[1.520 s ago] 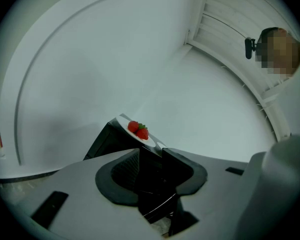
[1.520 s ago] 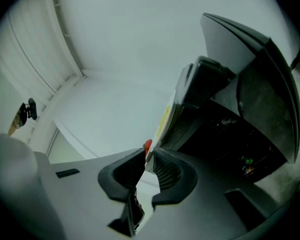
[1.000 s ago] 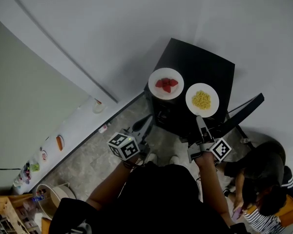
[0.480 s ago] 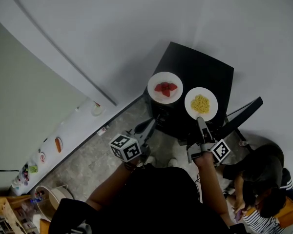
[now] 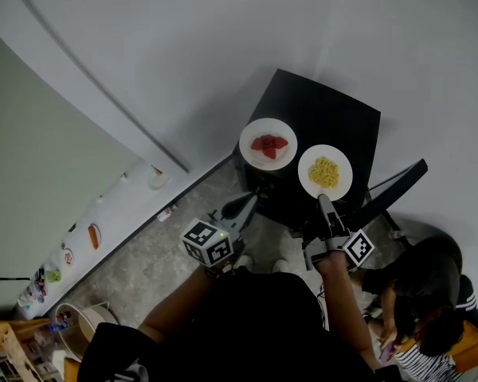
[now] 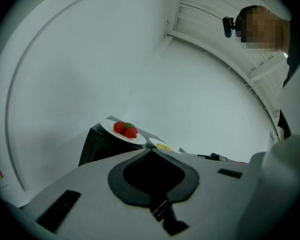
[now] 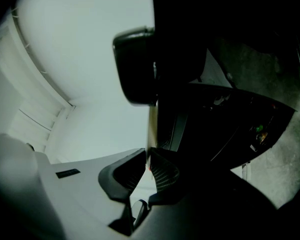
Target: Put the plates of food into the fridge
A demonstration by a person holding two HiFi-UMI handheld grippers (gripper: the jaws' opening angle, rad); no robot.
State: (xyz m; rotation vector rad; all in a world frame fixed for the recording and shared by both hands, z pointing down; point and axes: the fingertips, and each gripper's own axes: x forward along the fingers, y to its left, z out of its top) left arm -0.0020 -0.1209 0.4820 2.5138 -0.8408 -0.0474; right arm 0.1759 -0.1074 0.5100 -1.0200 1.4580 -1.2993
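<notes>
White room, black desk (image 5: 334,110), and we've put nothing away yet: the strawberry plate (image 5: 268,143) waits at the near edge, the right gripper (image 5: 324,204) jaws have just been closing and now pinch the yellow-food plate (image 5: 325,173) rim beside it, and the left gripper (image 5: 243,205) jaws are clenched empty.

The table (image 5: 334,110) is standing upper right of centre in the head view. On its lower-left part, the strawberry plate (image 5: 251,154) is sitting just left of the second plate (image 5: 339,188). A person (image 5: 430,293) is occupying the lower right corner.

Dim, even light, fisheye bending and dark vignetting at the corners, right gripper view's right half nearly black
</notes>
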